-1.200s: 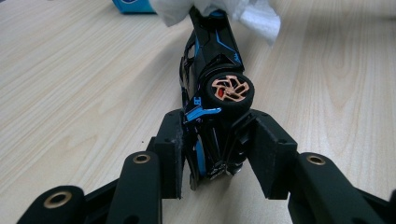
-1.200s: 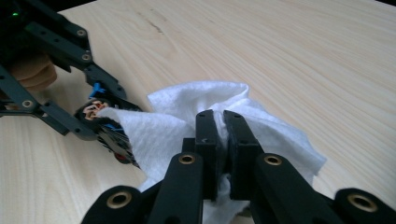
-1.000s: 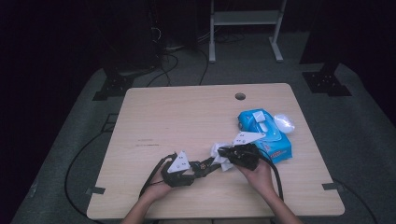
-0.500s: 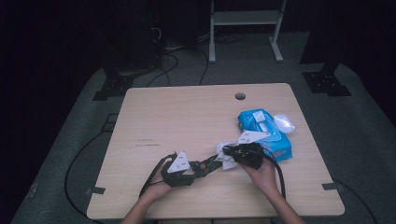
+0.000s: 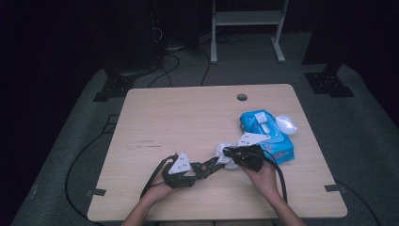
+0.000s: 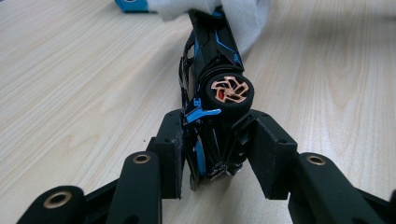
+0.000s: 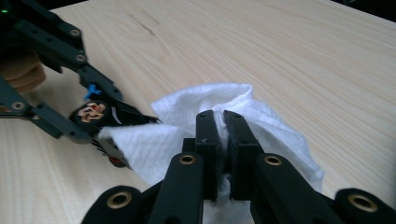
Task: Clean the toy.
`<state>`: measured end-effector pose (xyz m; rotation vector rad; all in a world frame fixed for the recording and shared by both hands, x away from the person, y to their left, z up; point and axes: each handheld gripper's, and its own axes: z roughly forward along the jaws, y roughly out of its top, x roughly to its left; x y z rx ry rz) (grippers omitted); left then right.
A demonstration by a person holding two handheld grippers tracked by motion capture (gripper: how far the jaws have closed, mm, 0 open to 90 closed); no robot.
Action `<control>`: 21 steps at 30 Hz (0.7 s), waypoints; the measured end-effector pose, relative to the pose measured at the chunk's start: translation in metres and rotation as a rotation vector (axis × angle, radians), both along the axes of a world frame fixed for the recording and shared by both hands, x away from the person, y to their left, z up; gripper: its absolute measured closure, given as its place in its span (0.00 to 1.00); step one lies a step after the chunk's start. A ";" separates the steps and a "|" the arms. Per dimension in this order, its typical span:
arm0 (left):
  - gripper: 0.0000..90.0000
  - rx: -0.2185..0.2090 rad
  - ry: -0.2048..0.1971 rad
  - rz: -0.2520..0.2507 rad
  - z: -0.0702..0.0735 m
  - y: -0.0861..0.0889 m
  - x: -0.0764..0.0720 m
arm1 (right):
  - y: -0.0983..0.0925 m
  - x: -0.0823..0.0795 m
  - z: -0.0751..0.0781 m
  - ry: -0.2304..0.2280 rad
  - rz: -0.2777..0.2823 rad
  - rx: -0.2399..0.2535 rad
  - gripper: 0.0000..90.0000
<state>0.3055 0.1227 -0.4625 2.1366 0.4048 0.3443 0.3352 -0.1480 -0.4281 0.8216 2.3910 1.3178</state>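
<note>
Black jaws of the left gripper (image 6: 212, 154) are seen pinching a small toy car (image 6: 212, 93) by one end, the pads pressed against its sides; the car is black with blue trim and is held on its side, so that one wheel with a copper-coloured hub faces upward. The other end of the car is covered by a white wipe (image 6: 243, 16), which is draped against it just above the pale wooden table (image 6: 70, 79).

In the right gripper view, the right gripper (image 7: 223, 140) is shown pressed together on a bunched fold of the wipe (image 7: 159, 144), the cloth squeezed between its two pads and spreading out on both sides. The wipe is laid against the car (image 7: 112, 119), whose wheel is visible at the cloth's left edge, with the left gripper (image 7: 77, 100) clamped on it farther off.

From the high view, both hands are seen near the table's front edge, the left gripper (image 5: 200, 170) and the right gripper (image 5: 226, 153) meeting at the car (image 5: 209, 166) and the wipe (image 5: 225, 150). Just behind the right gripper a blue pack of wipes (image 5: 266, 136) is lying on the table (image 5: 188, 117), with a crumpled clear piece of plastic (image 5: 286, 124) touching its far right side. Farther back a round hole (image 5: 242, 97) is set in the tabletop
</note>
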 end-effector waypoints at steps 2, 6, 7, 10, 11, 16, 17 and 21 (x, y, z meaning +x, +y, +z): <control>0.65 0.001 -0.001 0.002 0.000 0.000 0.000 | 0.008 -0.002 0.000 -0.002 0.018 0.003 0.94; 0.65 0.004 -0.005 0.007 0.001 0.001 0.000 | 0.019 -0.006 0.000 -0.015 0.034 -0.006 0.94; 0.65 0.004 -0.005 0.009 0.001 0.002 0.001 | 0.020 -0.006 0.001 -0.013 0.036 -0.002 0.94; 0.65 0.010 -0.009 0.010 0.001 0.002 0.001 | 0.020 -0.005 0.003 -0.017 0.041 -0.008 0.94; 0.65 0.012 -0.010 0.009 0.001 0.002 0.001 | 0.018 -0.004 0.005 -0.013 0.037 -0.007 0.94; 0.65 0.014 -0.010 0.007 0.001 0.002 0.001 | -0.008 0.007 0.004 0.007 -0.047 0.015 0.94; 0.65 0.011 -0.009 0.009 0.001 0.002 0.000 | -0.015 0.010 0.003 0.013 -0.066 0.021 0.94; 0.65 0.013 -0.009 0.006 0.001 0.002 0.001 | -0.036 0.014 0.001 0.045 -0.102 0.065 0.94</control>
